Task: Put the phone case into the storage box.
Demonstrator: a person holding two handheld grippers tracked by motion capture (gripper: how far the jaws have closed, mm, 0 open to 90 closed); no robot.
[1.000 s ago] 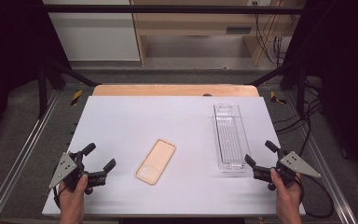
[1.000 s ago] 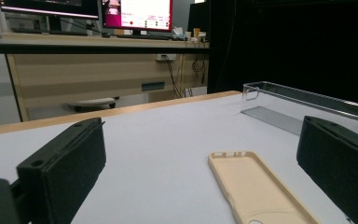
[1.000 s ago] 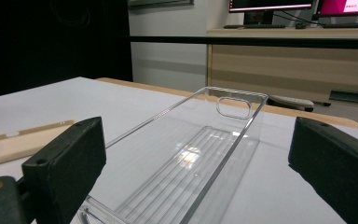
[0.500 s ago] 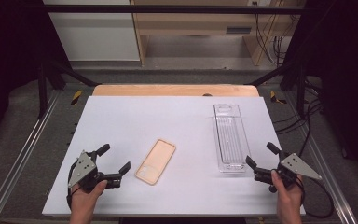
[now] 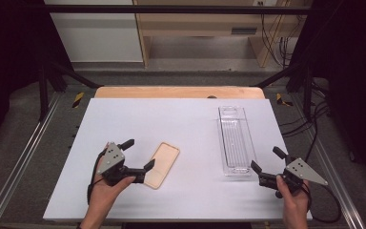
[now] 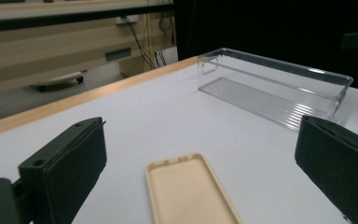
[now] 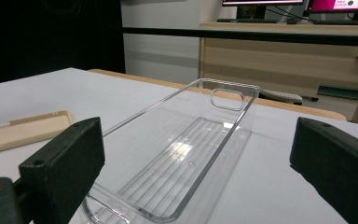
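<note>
Both tongs stand released, jaws wide. Left gripper [image 5: 138, 155] sits at the near-left of the white table [image 5: 186, 121], straddling the near end of the beige phone case [image 5: 162, 164]. Right gripper [image 5: 268, 161] waits near-right, at the near end of the clear tray [image 5: 233, 138].

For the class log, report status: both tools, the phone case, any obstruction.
Left tool open, straddling near end of beige phone case, not gripping. Right tool open, at near end of clear plastic tray. Nothing in the way.
</note>
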